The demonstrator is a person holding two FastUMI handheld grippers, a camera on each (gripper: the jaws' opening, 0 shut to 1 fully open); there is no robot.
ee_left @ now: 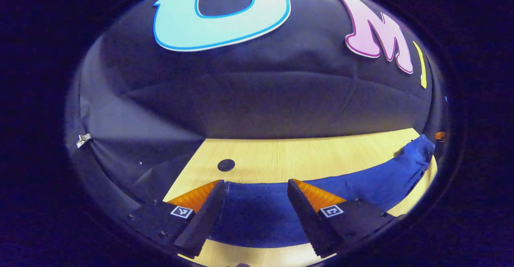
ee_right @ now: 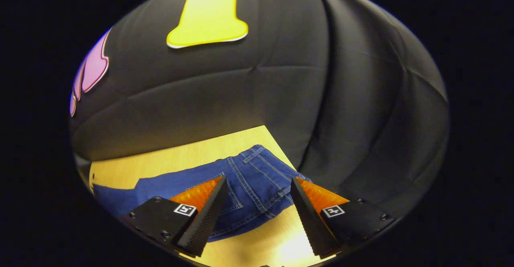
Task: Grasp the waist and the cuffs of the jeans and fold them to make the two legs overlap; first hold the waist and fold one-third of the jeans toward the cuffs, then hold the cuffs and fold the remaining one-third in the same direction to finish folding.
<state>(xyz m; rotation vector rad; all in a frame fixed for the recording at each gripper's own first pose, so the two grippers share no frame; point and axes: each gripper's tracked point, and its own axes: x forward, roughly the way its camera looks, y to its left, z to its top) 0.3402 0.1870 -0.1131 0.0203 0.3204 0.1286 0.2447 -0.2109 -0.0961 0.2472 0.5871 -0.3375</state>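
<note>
I have the left gripper [ee_left: 257, 190] hanging low over the wooden table [ee_left: 305, 154], its two fingers spread wide with nothing between them but air. Below and between them lies the cuff end of the jeans [ee_left: 261, 215], a flat dark blue band that runs off to the right across the table toward the far right corner, where the denim bunches up a little. A small dark round spot [ee_left: 226, 164] sits on the bare wood just beyond the left finger. Behind the table hangs the black cloth wall [ee_left: 257, 98].

From the right gripper [ee_right: 259, 188] I look down on the waist end of the jeans [ee_right: 257, 174], with its pale stitching, seams and a back pocket plain to see. This end lies close to the table's far right corner, and the leg stretches away to the left. The right gripper's fingers are also spread apart, hovering above the waist and gripping nothing. A strip of bare table [ee_right: 160, 158] shows on the far side of the denim and a brightly lit patch on the near side.
</note>
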